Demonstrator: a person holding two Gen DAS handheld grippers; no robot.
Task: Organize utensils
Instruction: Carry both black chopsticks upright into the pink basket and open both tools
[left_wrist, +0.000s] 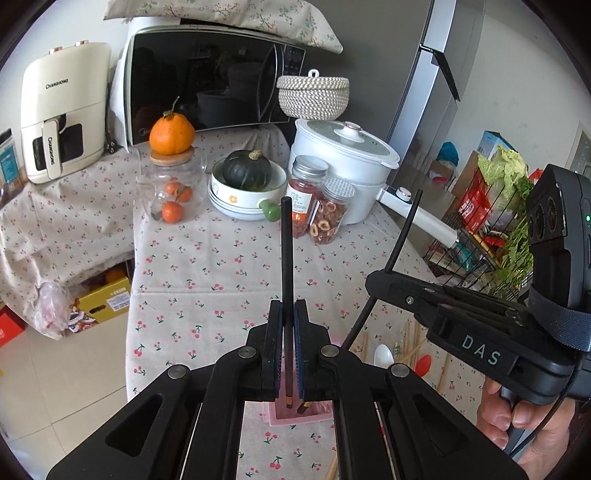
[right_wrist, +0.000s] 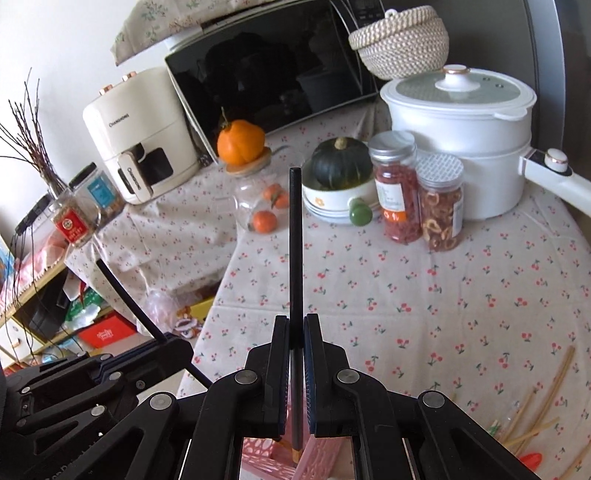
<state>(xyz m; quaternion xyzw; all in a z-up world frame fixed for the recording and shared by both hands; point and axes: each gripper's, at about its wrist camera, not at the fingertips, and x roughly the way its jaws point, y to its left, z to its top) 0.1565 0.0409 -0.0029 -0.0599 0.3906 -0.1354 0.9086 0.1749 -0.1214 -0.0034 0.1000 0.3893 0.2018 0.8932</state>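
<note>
Cherry-print cloth over the table (left_wrist: 207, 266), kitchen goods crowded along its far edge.

Left tool (left_wrist: 290, 332) clamped on a black chopstick (left_wrist: 287, 254), stick upright between the pads, brown tip dipping toward a pink holder (left_wrist: 284, 413) directly beneath. Right tool (right_wrist: 296, 343) likewise closed on a second black chopstick (right_wrist: 295, 240), its gold-banded tip hanging over the same pink holder (right_wrist: 317, 458), lattice wall visible there. Both tools side by side above the holder, the right one seen from the left camera with a hand (left_wrist: 517, 417) wrapped round its grip.

Right of the holder, flat on the cloth: loose pale wooden chopsticks (right_wrist: 546, 398), a white spoon (left_wrist: 384, 356), a red spoon (right_wrist: 532, 461).

Beyond the holder, toward the far edge: two jars of dried fruit (left_wrist: 321, 199), a white bowl holding a dark green squash (left_wrist: 245, 170), a glass jar of small oranges (left_wrist: 173, 192) capped with a wooden lid and a big orange on top. Behind those: white lidded pot (left_wrist: 343, 162), woven basket (left_wrist: 313, 96), black microwave (left_wrist: 210, 81), cream air fryer (left_wrist: 62, 110). Off the table's right side, a wire rack of greens (left_wrist: 498, 206).
</note>
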